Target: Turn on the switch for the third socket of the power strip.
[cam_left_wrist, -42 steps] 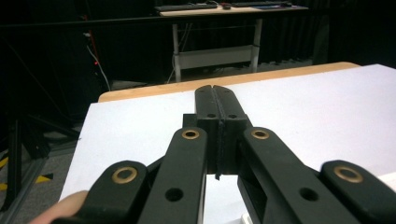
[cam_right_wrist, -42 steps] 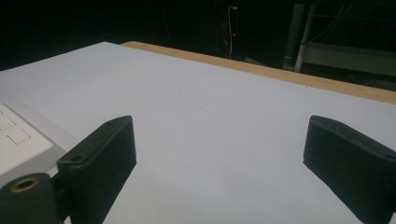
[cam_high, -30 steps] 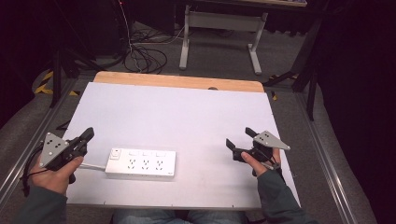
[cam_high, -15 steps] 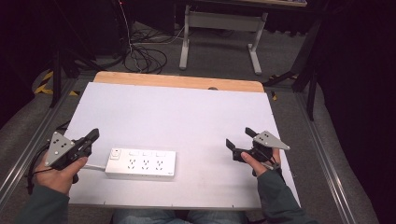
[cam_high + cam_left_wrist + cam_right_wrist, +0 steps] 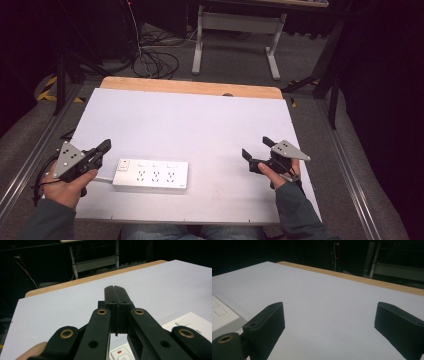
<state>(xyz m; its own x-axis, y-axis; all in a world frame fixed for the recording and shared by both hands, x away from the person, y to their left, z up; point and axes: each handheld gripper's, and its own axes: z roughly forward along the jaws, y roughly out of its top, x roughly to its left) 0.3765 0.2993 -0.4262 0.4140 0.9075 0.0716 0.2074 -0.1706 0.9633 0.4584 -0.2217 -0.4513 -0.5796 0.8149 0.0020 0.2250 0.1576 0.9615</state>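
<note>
A white power strip point(image 5: 150, 175) with a switch at its left end lies flat near the table's front edge, left of centre. My left gripper point(image 5: 103, 147) hovers just left of the strip, and its jaws are shut with nothing between them. In the left gripper view the left gripper point(image 5: 115, 290) has its jaws pressed together, and the power strip point(image 5: 195, 323) lies below and to the right. My right gripper point(image 5: 257, 148) is held at the front right of the table, open and empty. In the right gripper view, bare table lies between the jaws of the right gripper point(image 5: 329, 317), and the power strip point(image 5: 219, 312) shows at the left edge.
The white table top point(image 5: 190, 125) ends in a wooden strip point(image 5: 190, 87) at the far edge. Metal rails point(image 5: 350, 165) run along both sides. Beyond the table are floor cables point(image 5: 150, 62) and a desk frame point(image 5: 235, 22).
My left gripper has edged a little to the right, closer to the power strip's left end. The right gripper and the strip have not moved.
</note>
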